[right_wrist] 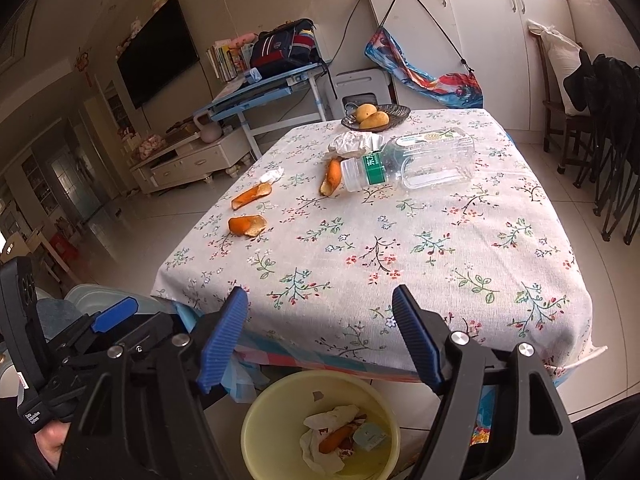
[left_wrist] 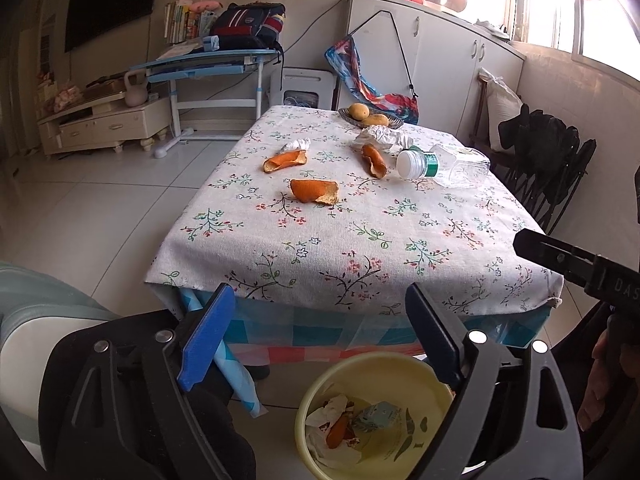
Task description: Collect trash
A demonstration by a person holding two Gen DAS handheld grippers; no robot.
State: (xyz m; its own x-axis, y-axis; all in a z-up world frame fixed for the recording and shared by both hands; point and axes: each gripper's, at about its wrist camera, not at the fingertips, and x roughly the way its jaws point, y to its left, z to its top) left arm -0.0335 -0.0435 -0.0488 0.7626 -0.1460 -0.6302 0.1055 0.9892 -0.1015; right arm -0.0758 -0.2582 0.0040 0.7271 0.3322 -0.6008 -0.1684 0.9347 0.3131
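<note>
Lying on its side, bottle [right_wrist: 412, 162], cap toward the camera-side left.

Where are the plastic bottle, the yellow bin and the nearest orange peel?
plastic bottle [right_wrist: 416, 162]: right wrist view, clear body.
yellow bin [right_wrist: 260, 412]: right wrist view, left rim.
nearest orange peel [left_wrist: 314, 191]: left wrist view, peel's middle.

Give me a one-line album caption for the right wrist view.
Open hand-held gripper above a yellow bin, facing a table strewn with orange peels, tissues and a plastic bottle.

Green label on the bottle [right_wrist: 416, 162], Chinese characters "东方"; "DAS" on right gripper [left_wrist: 618, 286].
</note>
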